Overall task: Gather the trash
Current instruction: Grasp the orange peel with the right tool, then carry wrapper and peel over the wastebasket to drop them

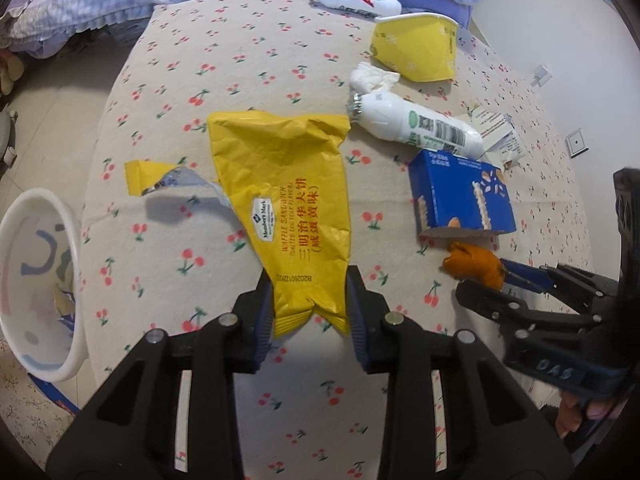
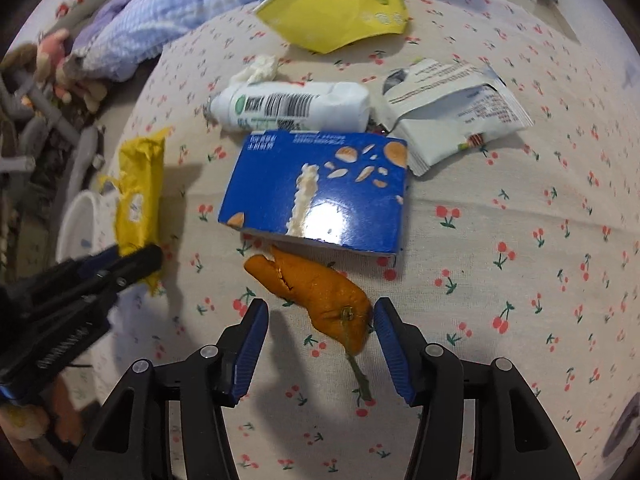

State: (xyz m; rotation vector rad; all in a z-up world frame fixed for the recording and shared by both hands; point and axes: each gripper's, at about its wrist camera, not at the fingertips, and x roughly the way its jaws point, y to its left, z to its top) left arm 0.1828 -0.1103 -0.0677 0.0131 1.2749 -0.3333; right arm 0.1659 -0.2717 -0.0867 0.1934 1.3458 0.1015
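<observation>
The left gripper (image 1: pixel 308 300) is clamped on the yellow wrapper (image 1: pixel 288 208) to carry it to the white bin (image 1: pixel 76 320) at 9 o'clock, while the right gripper (image 2: pixel 320 336) has its fingers apart around the orange peel (image 2: pixel 320 292), ready to close.

Glossy blue cardboard box (image 2: pixel 320 192), crinkled yellow foil wrapper (image 1: pixel 288 200), matt cherry-print cloth (image 2: pixel 500 280).

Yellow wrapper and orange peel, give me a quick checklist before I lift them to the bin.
1. Left gripper closed on the yellow wrapper: ok, both pads press its near end.
2. Right gripper around the orange peel: ok, peel lies between the jaws.
3. Right gripper gripping the peel: not ok, the left pad is still clear of it.
4. Blue box clear of the peel: cannot tell, its edge lies close over the peel's far tip.
5. White bin within view: ok, at the table's left edge.
</observation>
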